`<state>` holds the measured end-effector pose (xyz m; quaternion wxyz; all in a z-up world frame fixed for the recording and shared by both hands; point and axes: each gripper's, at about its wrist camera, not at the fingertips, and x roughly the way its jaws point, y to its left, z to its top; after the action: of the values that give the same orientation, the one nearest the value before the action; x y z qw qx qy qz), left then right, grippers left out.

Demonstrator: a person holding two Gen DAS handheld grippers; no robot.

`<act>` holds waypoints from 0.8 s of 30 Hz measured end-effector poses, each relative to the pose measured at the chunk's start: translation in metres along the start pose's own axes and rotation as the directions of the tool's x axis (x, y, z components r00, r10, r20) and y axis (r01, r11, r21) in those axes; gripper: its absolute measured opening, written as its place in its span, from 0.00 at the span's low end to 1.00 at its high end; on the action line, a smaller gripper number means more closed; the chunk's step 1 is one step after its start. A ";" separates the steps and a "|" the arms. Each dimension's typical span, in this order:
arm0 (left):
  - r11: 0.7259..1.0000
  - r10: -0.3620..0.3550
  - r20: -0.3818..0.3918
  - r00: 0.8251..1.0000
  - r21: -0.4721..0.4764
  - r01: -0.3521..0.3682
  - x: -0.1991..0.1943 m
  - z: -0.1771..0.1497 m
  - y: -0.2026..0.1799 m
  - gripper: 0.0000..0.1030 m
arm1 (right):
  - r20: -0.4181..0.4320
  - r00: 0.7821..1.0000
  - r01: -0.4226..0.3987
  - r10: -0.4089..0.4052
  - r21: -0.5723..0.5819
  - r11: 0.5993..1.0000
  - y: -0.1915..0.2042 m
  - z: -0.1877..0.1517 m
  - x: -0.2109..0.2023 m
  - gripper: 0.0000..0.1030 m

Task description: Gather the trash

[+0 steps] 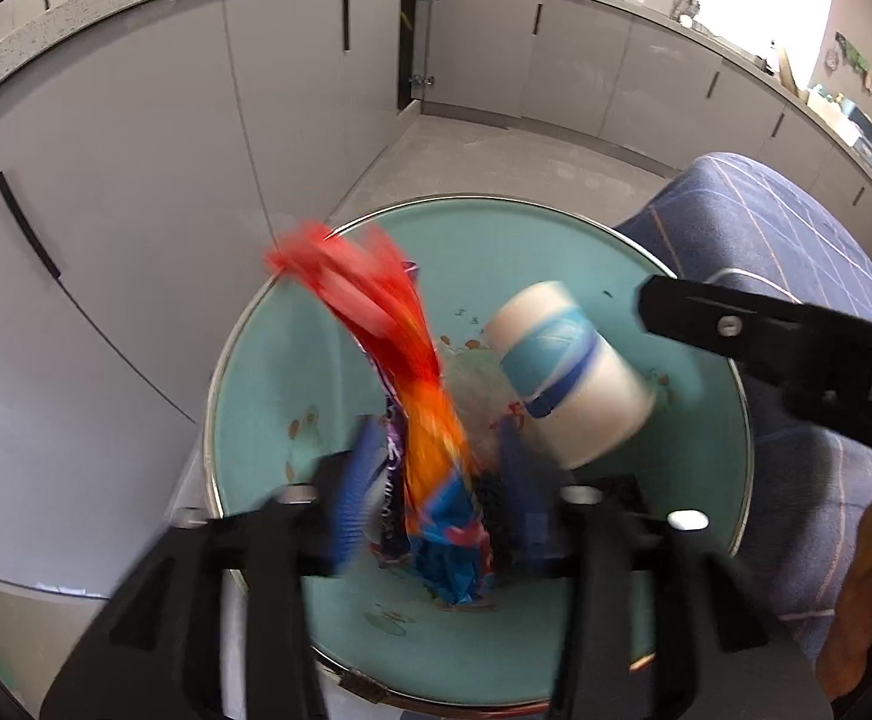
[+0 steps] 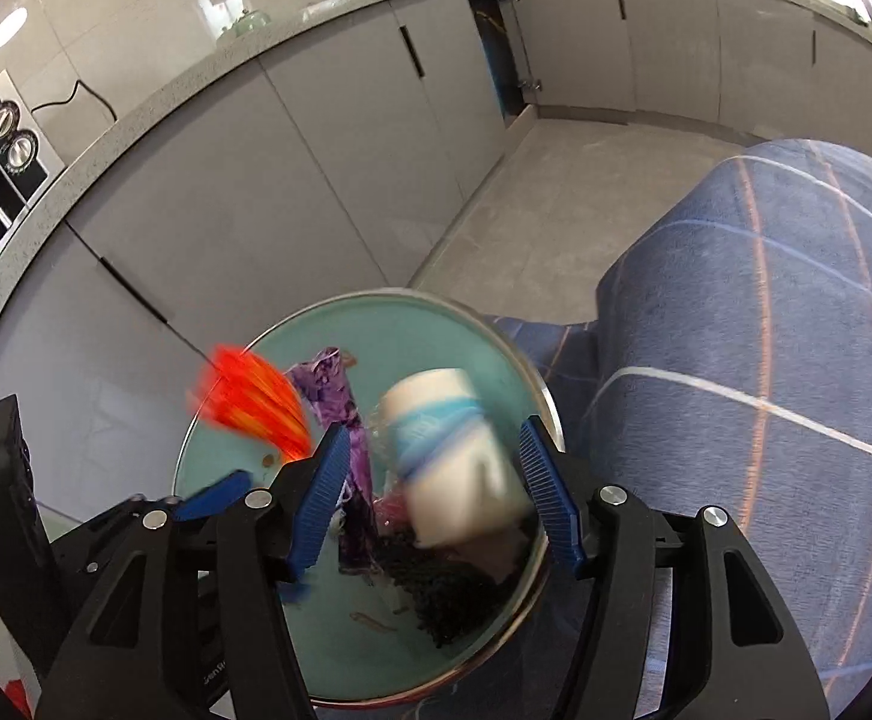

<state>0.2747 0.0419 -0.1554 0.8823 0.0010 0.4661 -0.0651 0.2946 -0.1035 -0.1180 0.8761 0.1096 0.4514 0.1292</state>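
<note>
From the left wrist camera, the left gripper [image 1: 436,498] hangs over a round teal bin [image 1: 556,240] with a metal rim. Between its blue ribbed fingers [image 1: 354,492] runs a blurred bundle of wrappers, a red-orange wrapper [image 1: 387,330] reaching up and away past the fingertips and a purple wrapper [image 1: 392,480] alongside it; the jaws stand partly apart, and the blur hides whether the pads press on the bundle. Just right of the fingers, a white paper cup with blue bands [image 1: 568,378] lies tilted above the bin's inside. The black right gripper [image 1: 652,303] enters from the right

From the right wrist camera, the right gripper [image 2: 432,492] has its jaws set fairly wide, with the cup [image 2: 454,468] between the blue pads [image 2: 547,492]; contact is unclear. The purple wrapper [image 2: 345,420] hangs by the left pad, the red-orange one [image 2: 255,402] beyond it. Dark scraps [image 2: 448,588] lie in the bin [image 2: 387,312]. Blue checked fabric [image 2: 766,360] lies to the right
</note>
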 end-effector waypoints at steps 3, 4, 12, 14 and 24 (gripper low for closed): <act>1.000 0.008 0.003 1.000 0.000 -0.008 0.000 0.001 -0.002 0.57 | 0.035 0.999 0.009 -0.009 0.020 1.000 -0.005 -0.003 -0.012 0.57; 1.000 0.015 0.007 1.000 -0.001 -0.015 0.000 0.001 -0.002 0.65 | 0.045 0.999 0.014 -0.015 0.026 1.000 -0.006 -0.005 -0.015 0.57; 0.995 0.101 0.067 0.993 -0.025 -0.100 -0.020 -0.003 -0.006 0.87 | 0.146 0.988 0.043 -0.050 0.052 0.998 -0.005 -0.024 -0.050 0.67; 0.990 0.137 0.074 0.988 -0.037 -0.135 -0.026 -0.007 -0.005 0.92 | 0.144 0.988 0.045 -0.051 0.047 0.998 -0.003 -0.028 -0.050 0.68; 0.972 0.226 0.058 0.972 -0.071 -0.222 -0.050 -0.031 0.003 0.94 | 0.131 0.991 0.017 -0.025 0.063 0.998 0.003 -0.055 -0.066 0.84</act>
<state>0.2211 0.0527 -0.1319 0.8986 0.0234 0.4354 0.0498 0.2122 -0.1178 -0.0984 0.9015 0.1402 0.3975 0.0985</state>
